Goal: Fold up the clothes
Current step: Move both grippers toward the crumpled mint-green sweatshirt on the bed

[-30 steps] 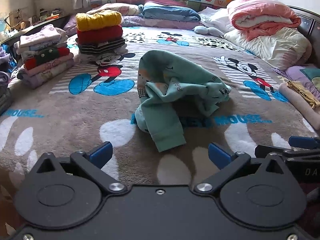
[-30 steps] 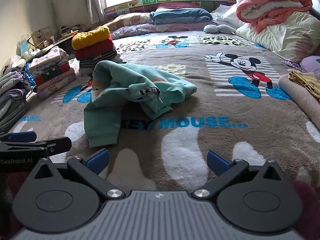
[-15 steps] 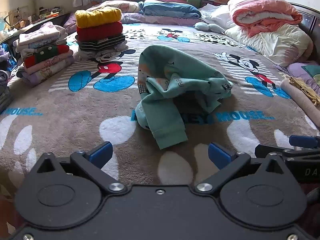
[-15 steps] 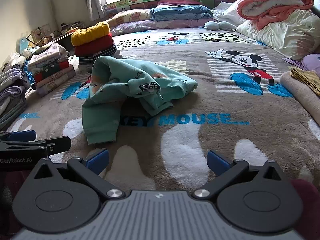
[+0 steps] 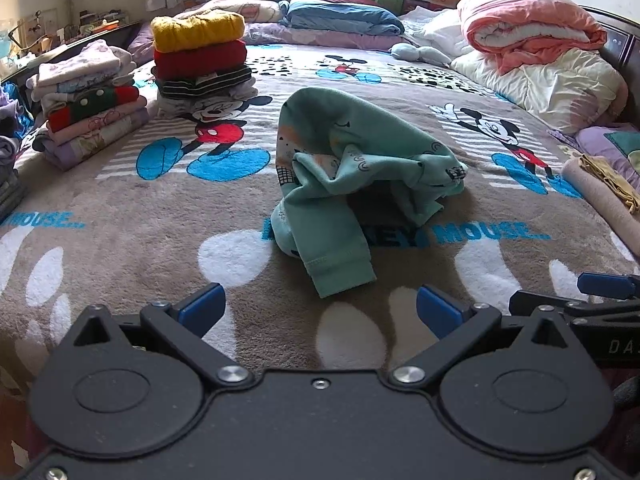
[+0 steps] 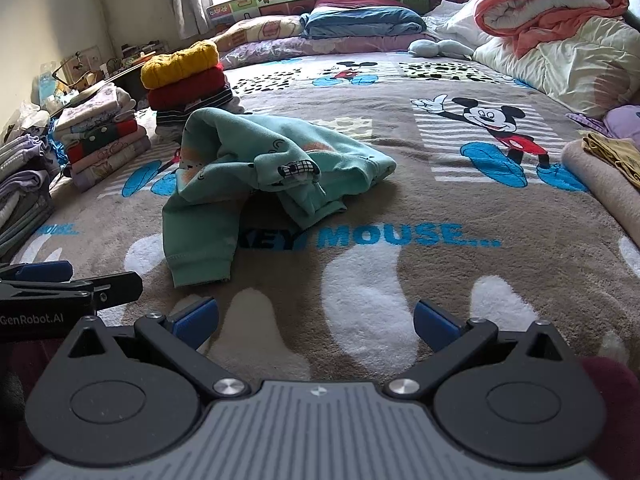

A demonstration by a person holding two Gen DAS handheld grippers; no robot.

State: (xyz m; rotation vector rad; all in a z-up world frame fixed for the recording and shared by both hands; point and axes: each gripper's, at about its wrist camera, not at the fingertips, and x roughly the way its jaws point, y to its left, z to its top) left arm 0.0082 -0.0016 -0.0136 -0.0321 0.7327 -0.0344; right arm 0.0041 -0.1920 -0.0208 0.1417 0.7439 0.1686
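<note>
Mint-green fleece sweatshirt (image 5: 352,172), crumpled with one cuffed sleeve (image 5: 340,264) trailing toward the cameras, lies in a heap near the middle of the brown cartoon-print blanket (image 5: 120,216) on the bed. Over the last second it has grown slightly larger and slid lower in both wrist views, so both tools have eased forward toward it; the garment itself has not shifted. The left tool (image 5: 318,308) is spread wide with nothing between its blue pads, and the right tool (image 6: 316,320) is likewise wide and empty; each hangs just above the blanket, short of the sleeve cuff, which sits nearest the left tool. To the left stand neat stacks of folded clothes (image 5: 200,60), one topped by a yellow knit, with a second stack (image 5: 88,100) just beside it. Judging from this, earlier garments are done and the approach to this one has only begun: it will likely need spreading flat before any fold.
</note>
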